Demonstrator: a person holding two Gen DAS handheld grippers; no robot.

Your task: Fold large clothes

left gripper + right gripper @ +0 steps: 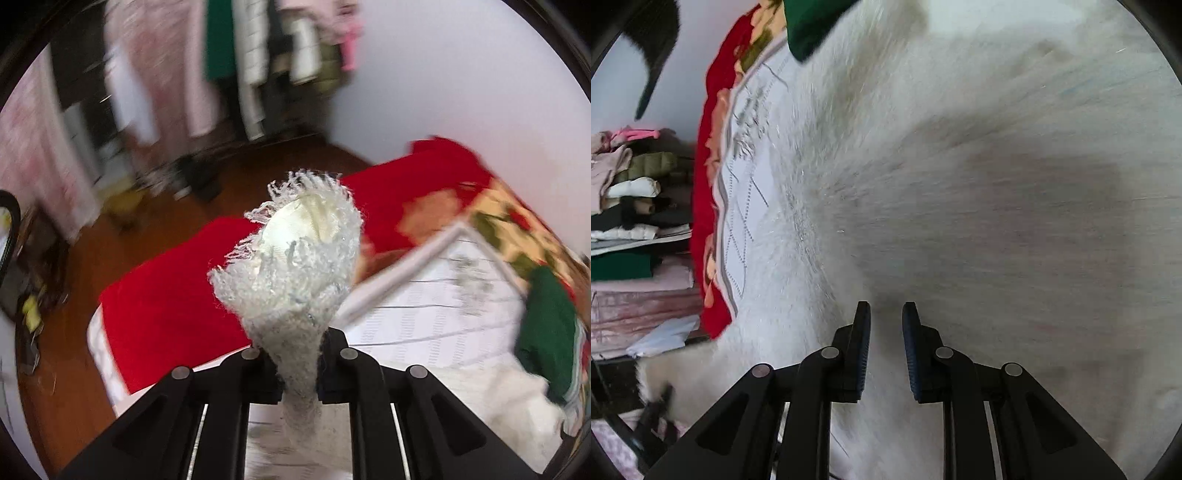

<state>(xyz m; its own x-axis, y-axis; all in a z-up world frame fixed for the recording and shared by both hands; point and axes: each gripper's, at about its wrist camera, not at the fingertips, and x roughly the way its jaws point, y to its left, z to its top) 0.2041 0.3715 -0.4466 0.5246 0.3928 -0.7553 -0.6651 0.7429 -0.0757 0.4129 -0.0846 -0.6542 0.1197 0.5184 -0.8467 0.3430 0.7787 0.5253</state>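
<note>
Fluffy white garment [295, 266] pinched in left tongs [298, 373] (right tongs [885, 350] gaping).

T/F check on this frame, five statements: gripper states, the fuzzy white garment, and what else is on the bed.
1. The left gripper is clamped on a bunch of the fuzzy white knit garment. True.
2. The right gripper holds the dark green cloth. False: nothing is pinched between its pads; they are slightly apart over the white garment.
3. A red blanket lies on the bed. True.
4. The floor is grey tile. False: it is brown wood.
5. The green cloth lies folded on the floor. False: it sits on the bed by the white garment.
</note>
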